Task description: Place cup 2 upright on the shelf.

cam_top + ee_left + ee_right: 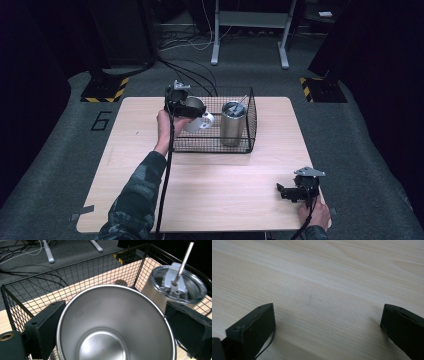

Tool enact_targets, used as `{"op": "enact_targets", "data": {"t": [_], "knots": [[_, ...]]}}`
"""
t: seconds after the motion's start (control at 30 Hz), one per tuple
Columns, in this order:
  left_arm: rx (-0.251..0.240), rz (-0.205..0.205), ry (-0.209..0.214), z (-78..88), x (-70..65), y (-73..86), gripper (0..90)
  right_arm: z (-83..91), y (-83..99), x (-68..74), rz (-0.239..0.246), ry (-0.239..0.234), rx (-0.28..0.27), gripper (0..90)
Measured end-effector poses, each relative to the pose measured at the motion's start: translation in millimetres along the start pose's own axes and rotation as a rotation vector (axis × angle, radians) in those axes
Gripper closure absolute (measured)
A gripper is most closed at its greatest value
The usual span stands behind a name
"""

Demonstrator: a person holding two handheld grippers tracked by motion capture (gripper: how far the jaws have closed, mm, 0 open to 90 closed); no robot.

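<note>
One cup [116,325] clamped in left claw [186,106], mouth up, over basket [250,120] left of tumbler [233,123]; right claw [289,192] apart, idle.

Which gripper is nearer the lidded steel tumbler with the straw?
Left. The left gripper holds an open steel cup beside the lidded steel tumbler in the black wire basket; the right gripper rests near the table's front edge.

Lit table, dark surrounds, soft pics, slight blur
</note>
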State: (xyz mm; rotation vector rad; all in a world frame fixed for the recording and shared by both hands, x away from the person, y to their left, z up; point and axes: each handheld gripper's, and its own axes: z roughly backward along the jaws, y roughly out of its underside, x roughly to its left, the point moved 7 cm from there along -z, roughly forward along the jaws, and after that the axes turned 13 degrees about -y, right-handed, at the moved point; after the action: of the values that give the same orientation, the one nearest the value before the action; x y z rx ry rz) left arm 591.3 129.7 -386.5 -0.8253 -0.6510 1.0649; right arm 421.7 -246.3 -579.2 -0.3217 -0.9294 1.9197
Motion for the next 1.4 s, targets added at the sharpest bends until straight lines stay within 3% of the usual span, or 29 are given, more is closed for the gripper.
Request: {"op": "enact_targets", "data": {"t": [0.63,0.7,1.1,1.2,1.23,1.4], "knots": [[0.036,0.013,-0.019,-29.6,-3.4,8.9,6.4,0.0,0.0,0.0,0.0,0.0,0.0,0.0],[0.055,-0.003,-0.02,-31.9,-2.8,11.1,6.4,0.0,0.0,0.0,0.0,0.0,0.0,0.0],[0.075,0.023,-0.032,-44.4,-1.4,16.7,6.4,0.0,0.0,0.0,0.0,0.0,0.001,0.0],[0.095,0.011,-0.031,-47.3,-0.3,19.6,6.4,0.1,0.1,0.1,-0.002,0.0,0.001,0.0],[0.088,0.026,-0.03,-48.6,-0.9,19.4,6.4,0.0,0.1,0.0,0.0,0.0,0.001,0.0],[0.119,0.011,-0.023,-52.4,-0.7,23.7,6.3,0.0,0.0,0.0,0.001,0.0,0.0,0.0]]}}
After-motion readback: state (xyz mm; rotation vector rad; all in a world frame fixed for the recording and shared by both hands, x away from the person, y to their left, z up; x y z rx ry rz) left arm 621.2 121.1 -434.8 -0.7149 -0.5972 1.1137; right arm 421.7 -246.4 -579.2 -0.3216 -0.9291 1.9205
